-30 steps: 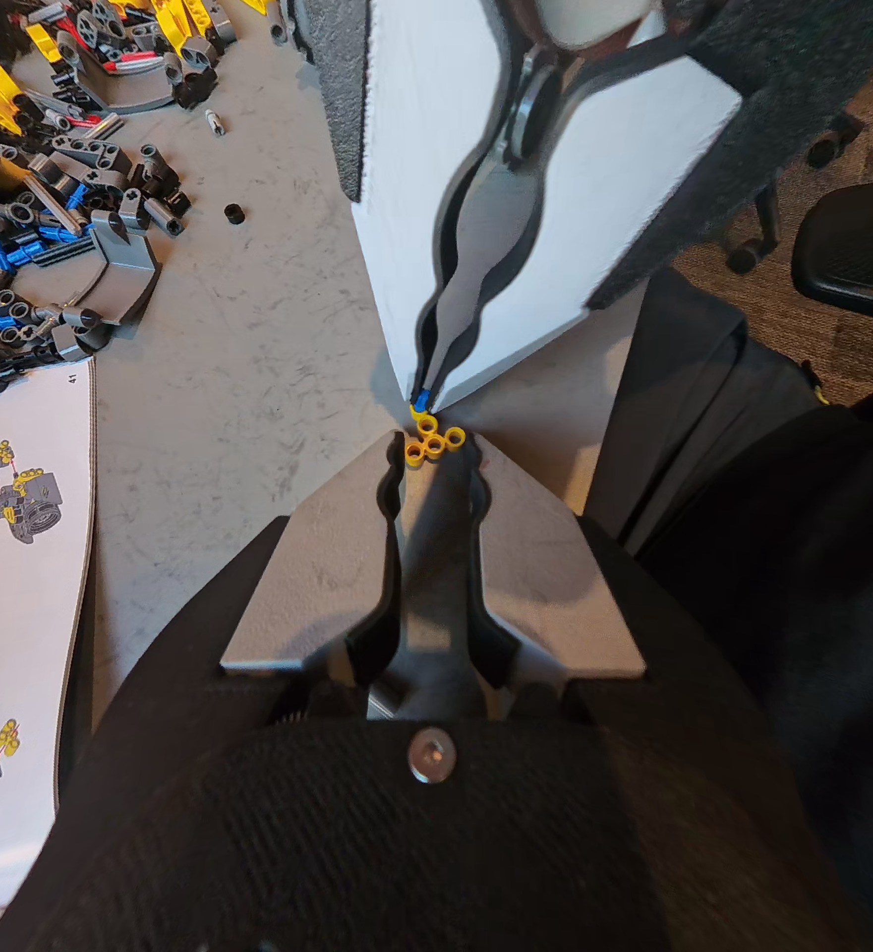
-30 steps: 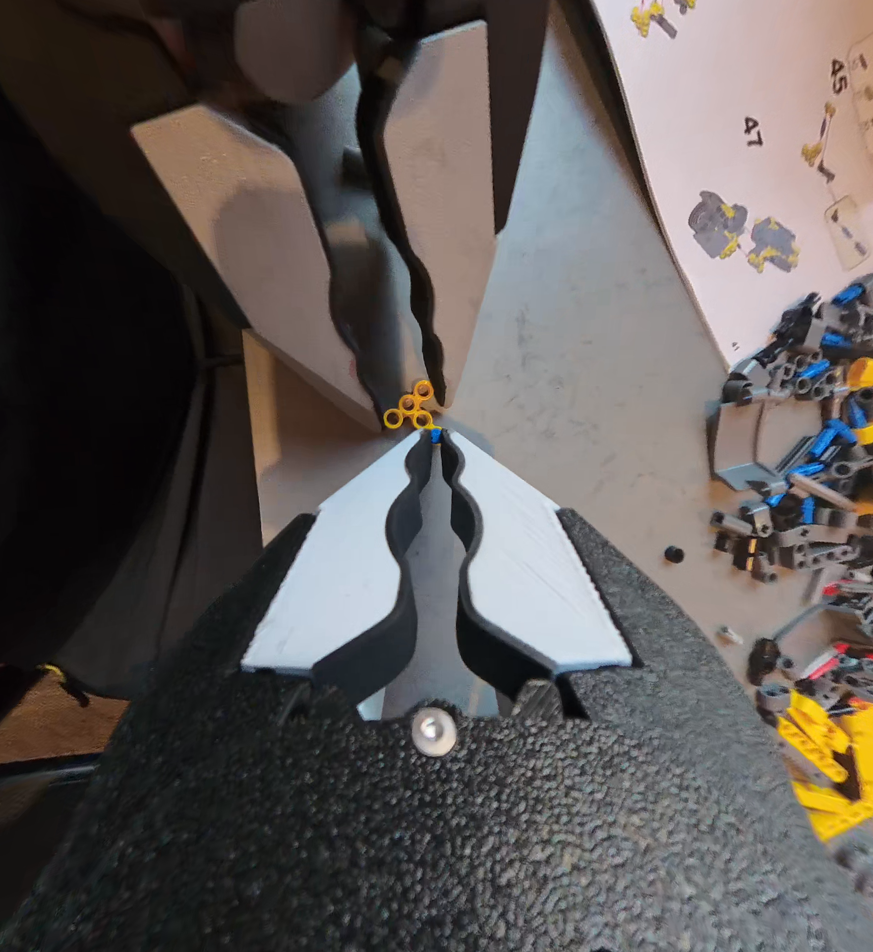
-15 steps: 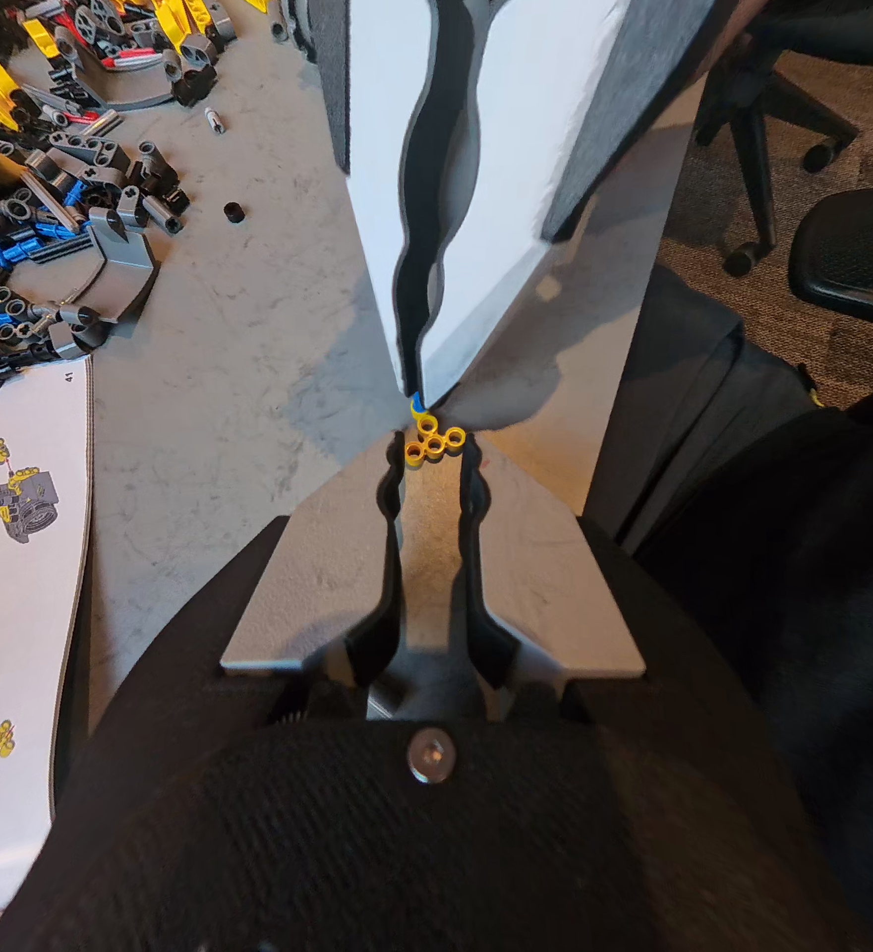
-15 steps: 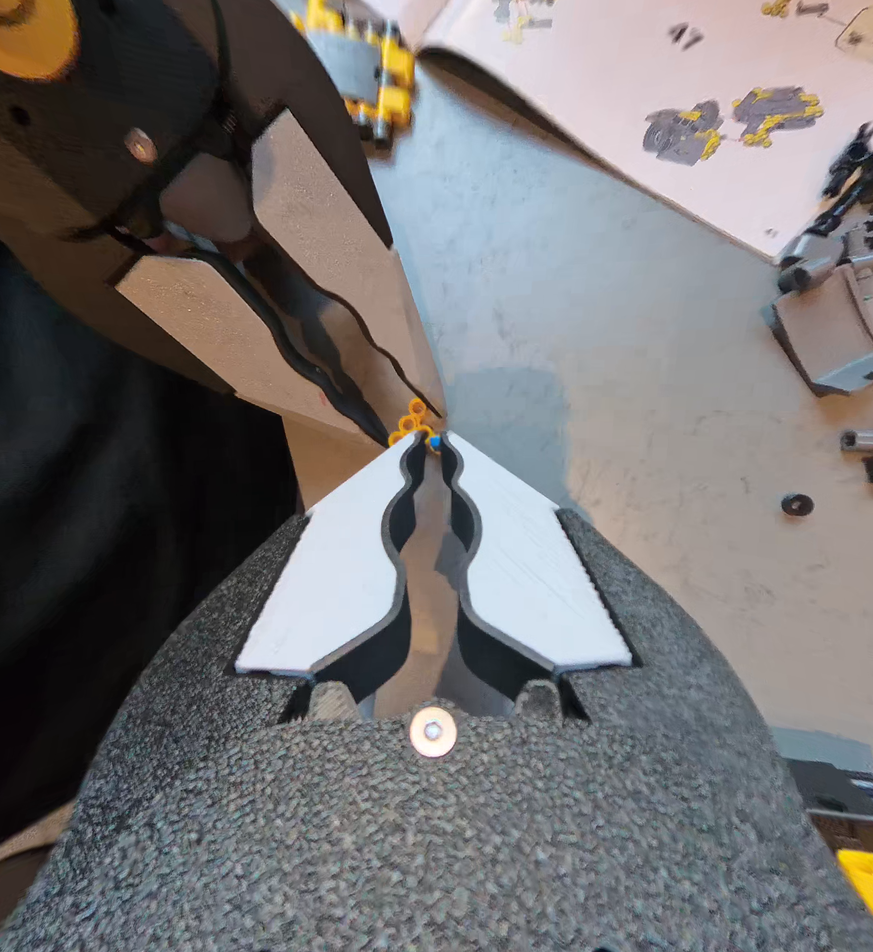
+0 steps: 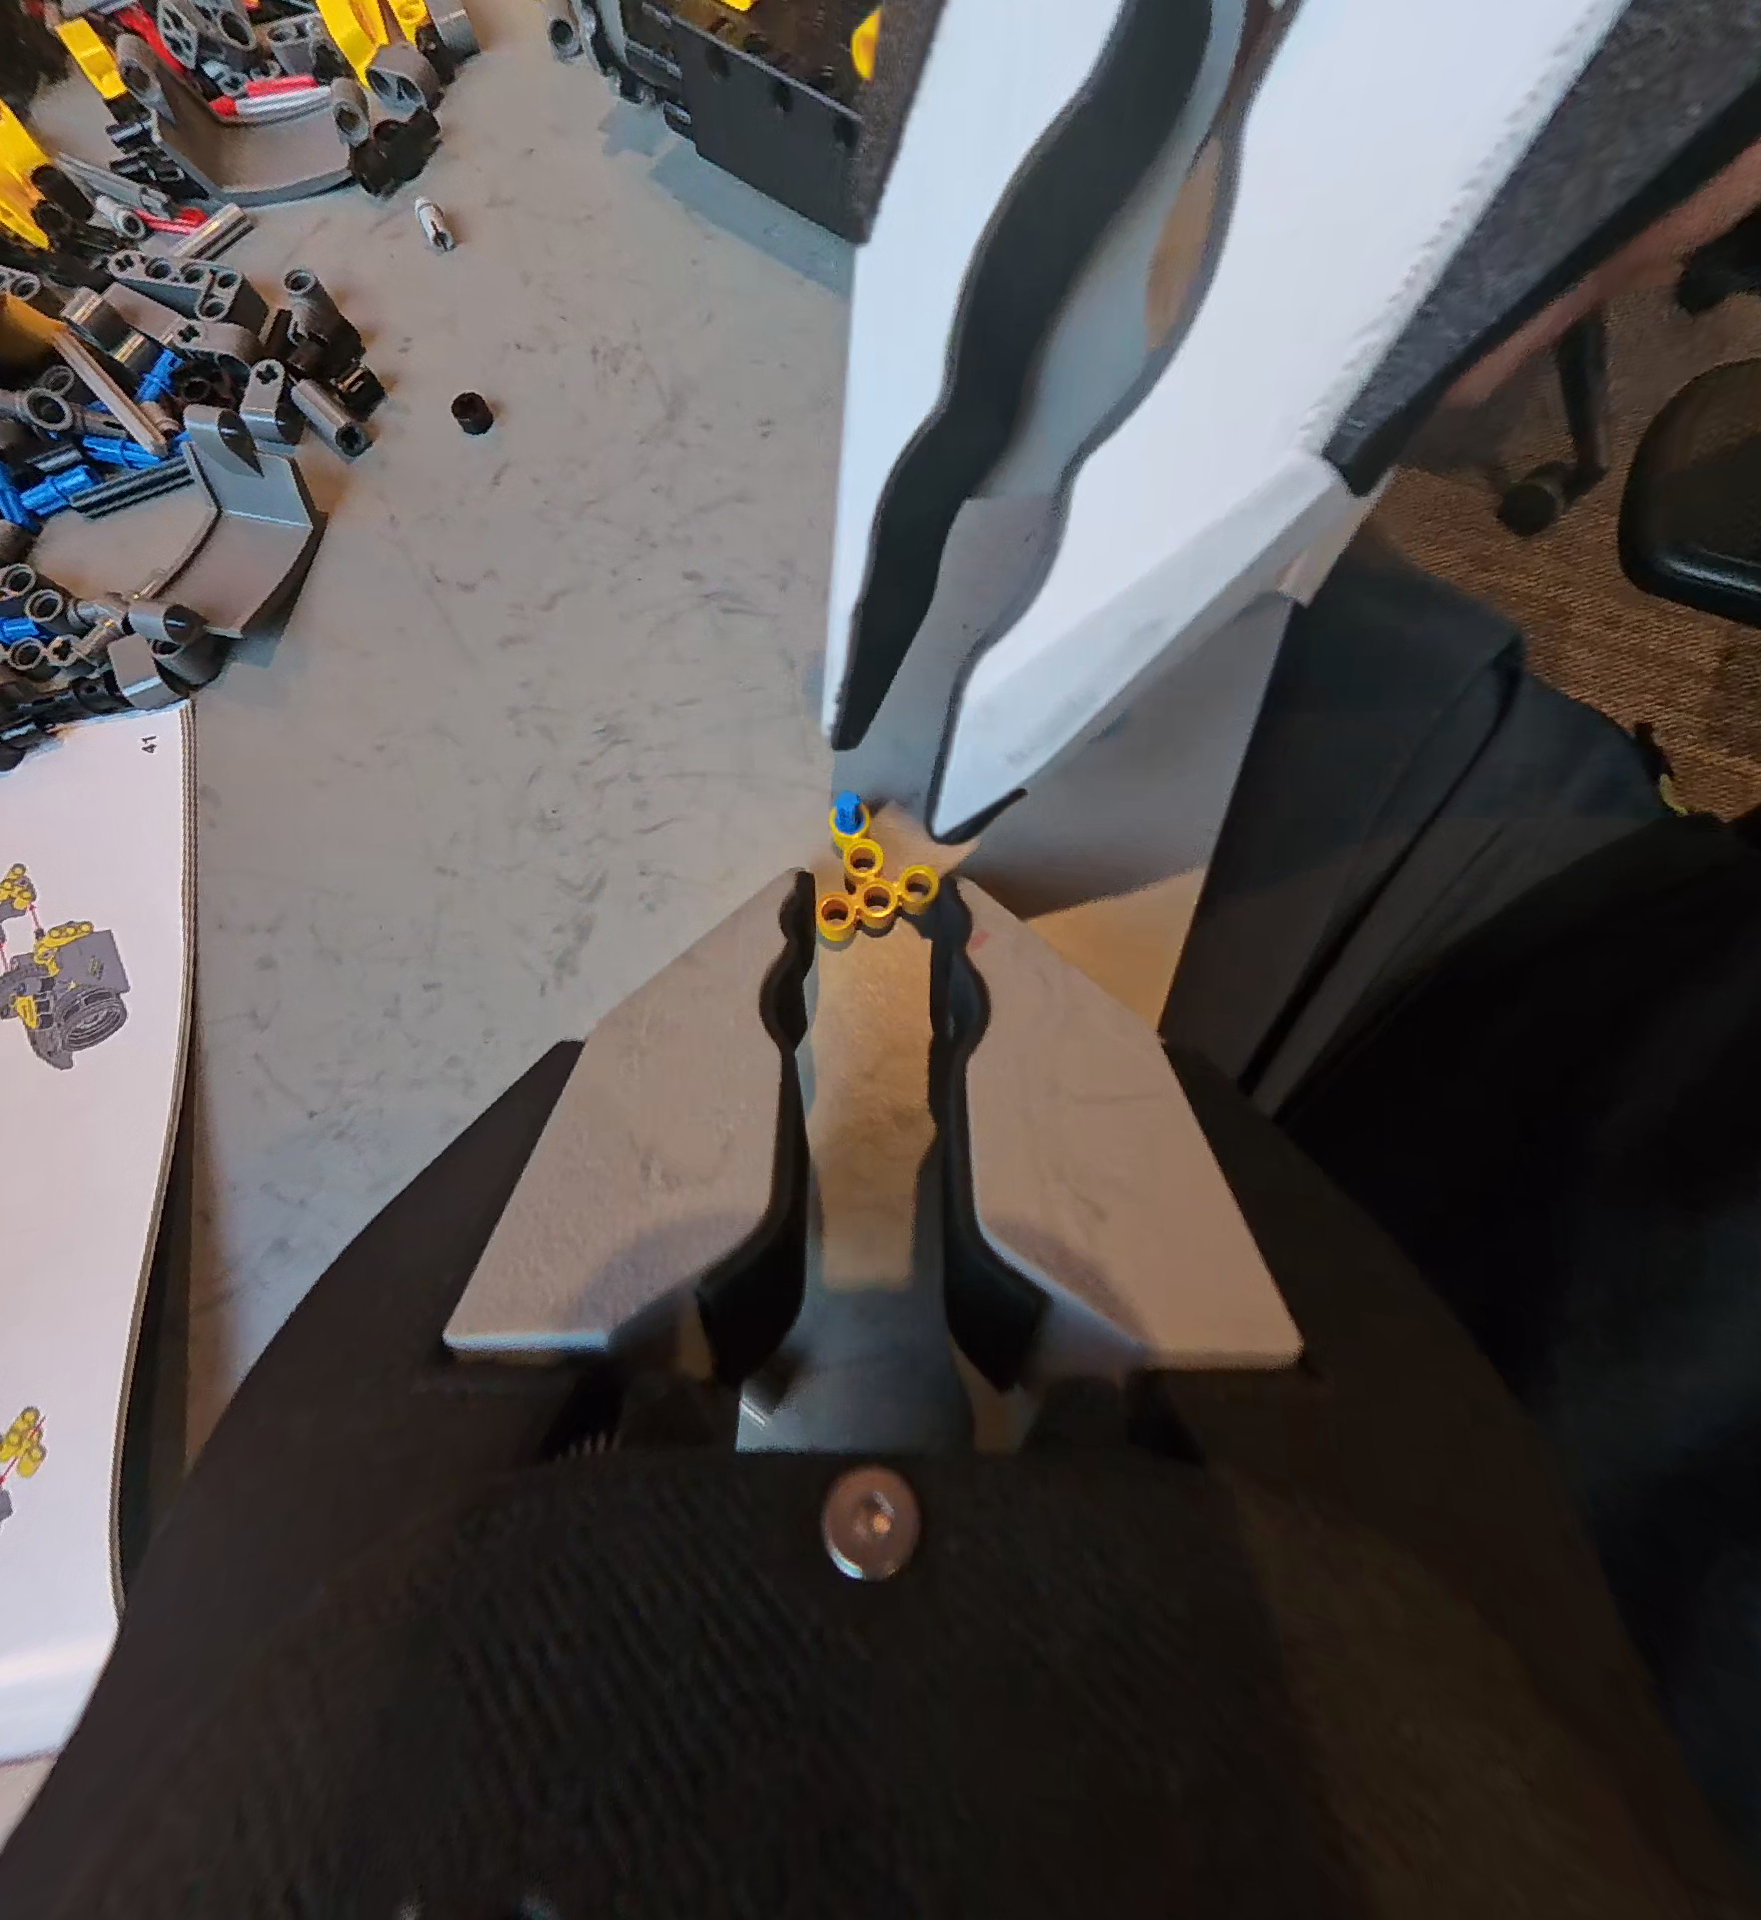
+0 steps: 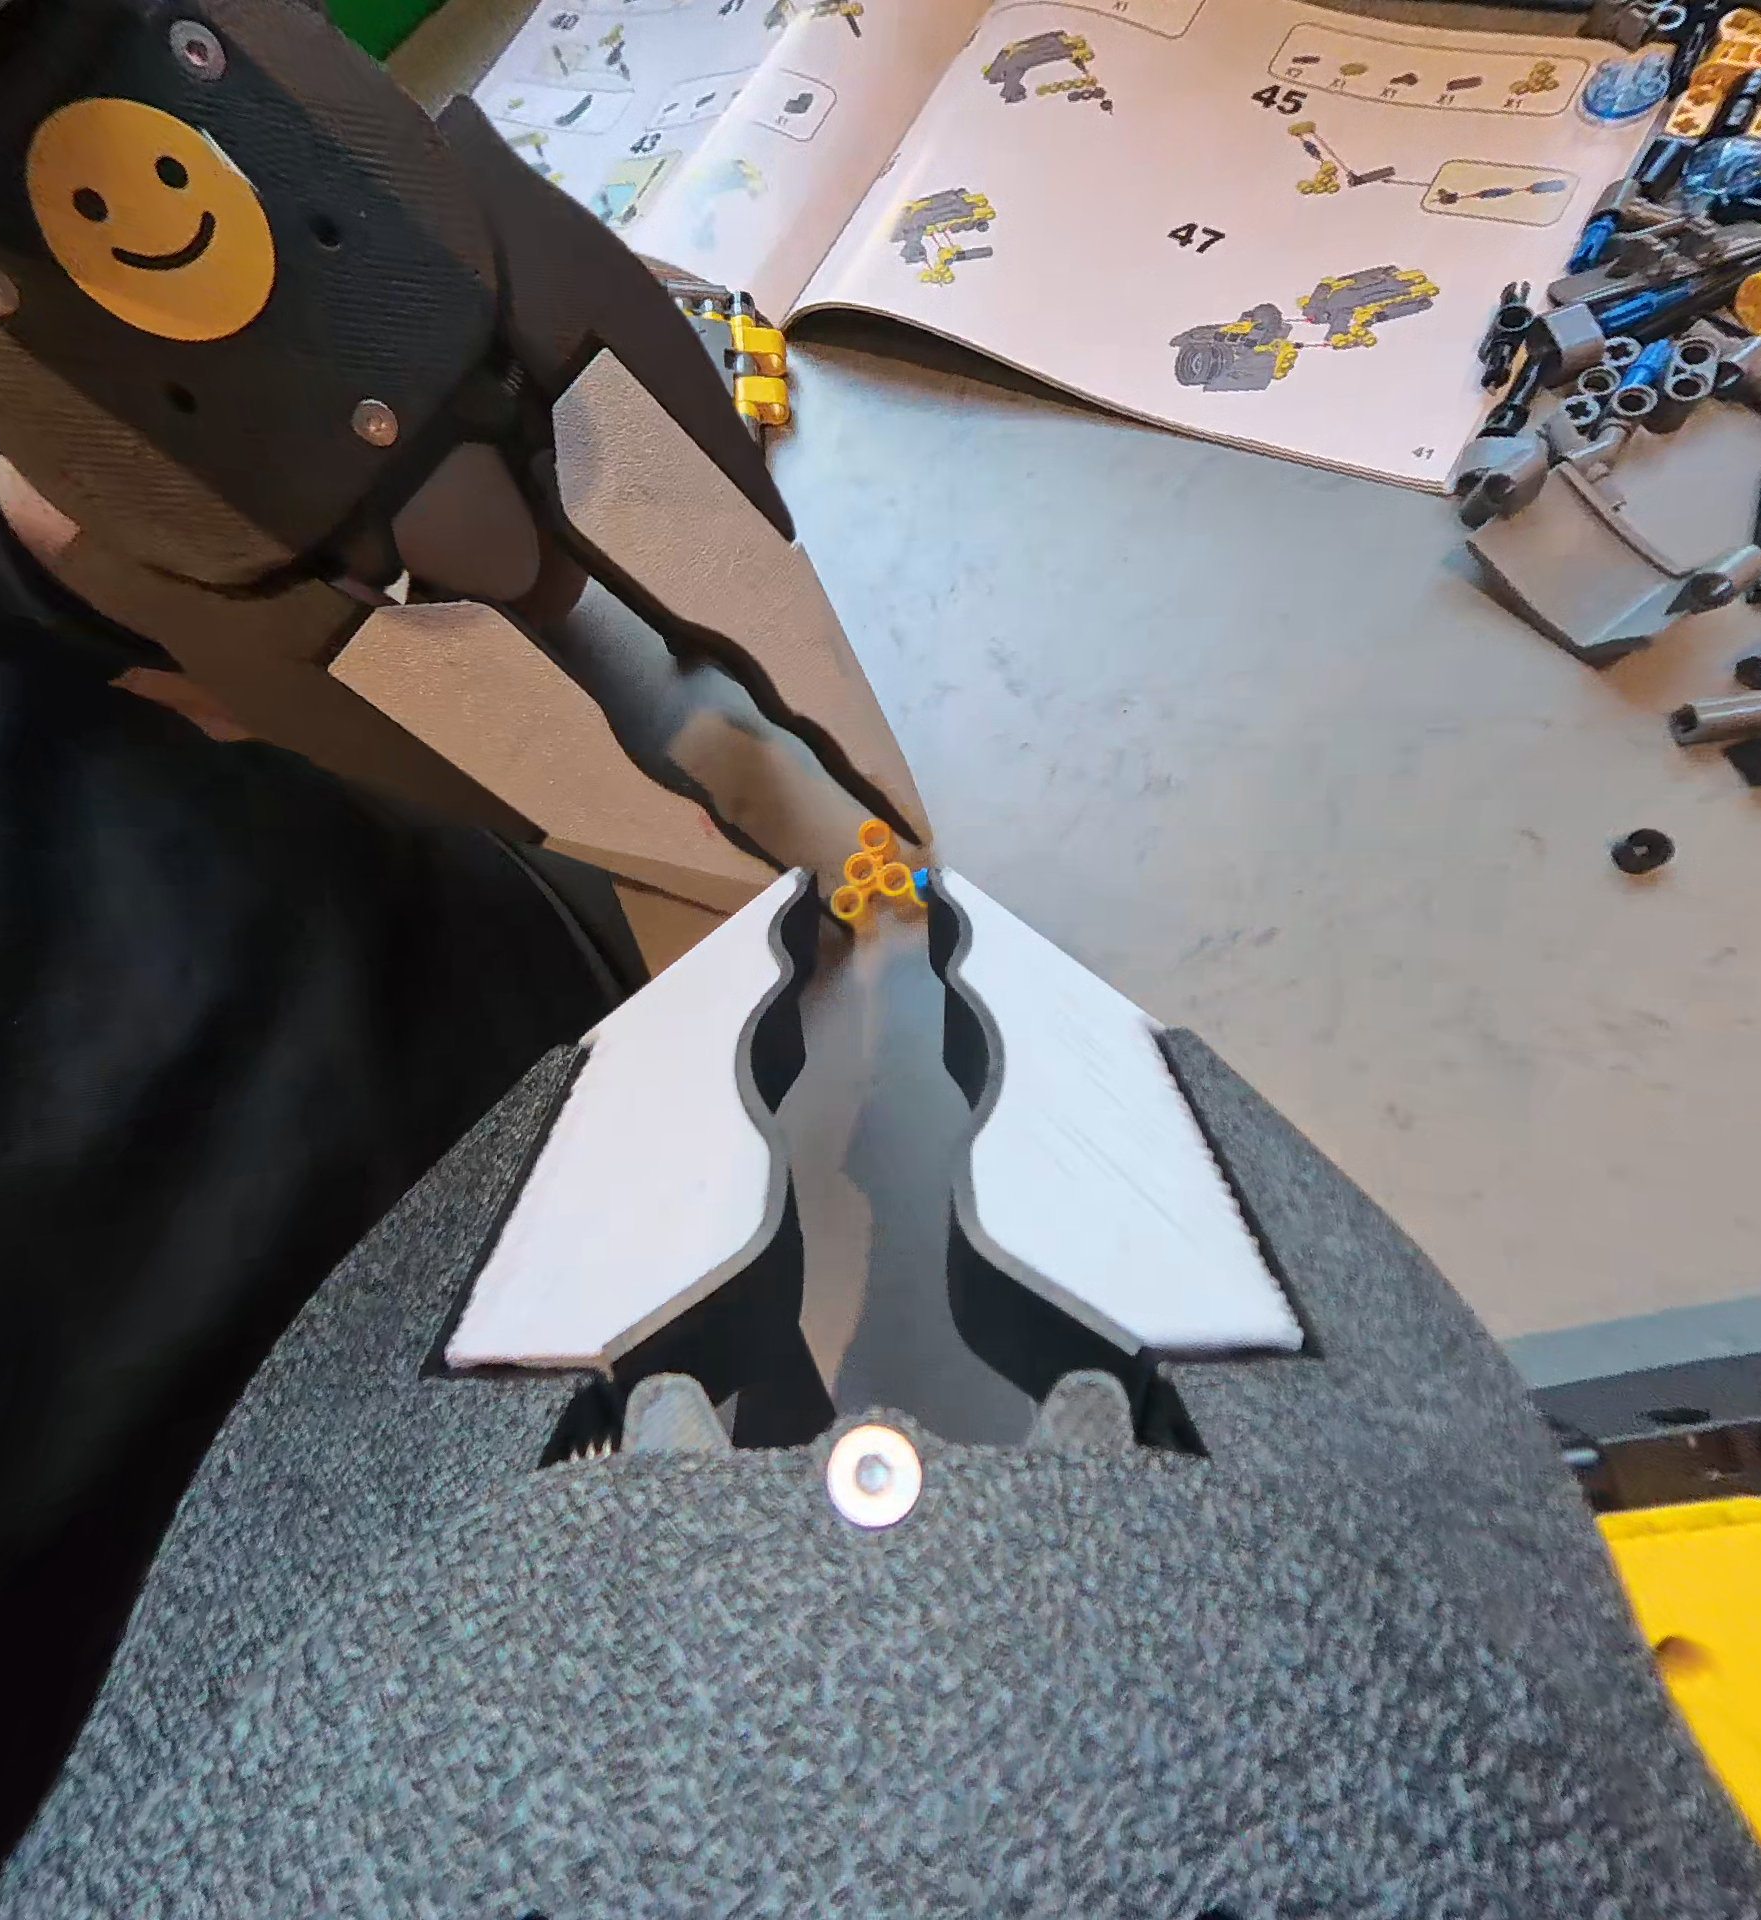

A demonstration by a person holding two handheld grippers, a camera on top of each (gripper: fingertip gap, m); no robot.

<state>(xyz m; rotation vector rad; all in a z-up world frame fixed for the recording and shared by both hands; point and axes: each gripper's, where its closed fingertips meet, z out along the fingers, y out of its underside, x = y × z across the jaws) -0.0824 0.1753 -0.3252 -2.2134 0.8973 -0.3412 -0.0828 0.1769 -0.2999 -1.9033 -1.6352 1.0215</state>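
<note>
Right tool [image 5: 891,774] released blue pin [image 5: 847,808]; yellow connector's [image 5: 874,881] stem points away.

Looks like an office or lab workspace used for toy-kit assembly. Grey desk [image 5: 543,644] with a scuffed, mottled top, open instruction booklet [image 6: 1115,208] with step diagrams, loose pile of building-toy parts [image 5: 76,436] in grey, black, blue and yellow. Brown carpet [image 5: 1634,644] off the desk edge, black swivel chair [image 5: 1749,499] on casters.
</note>
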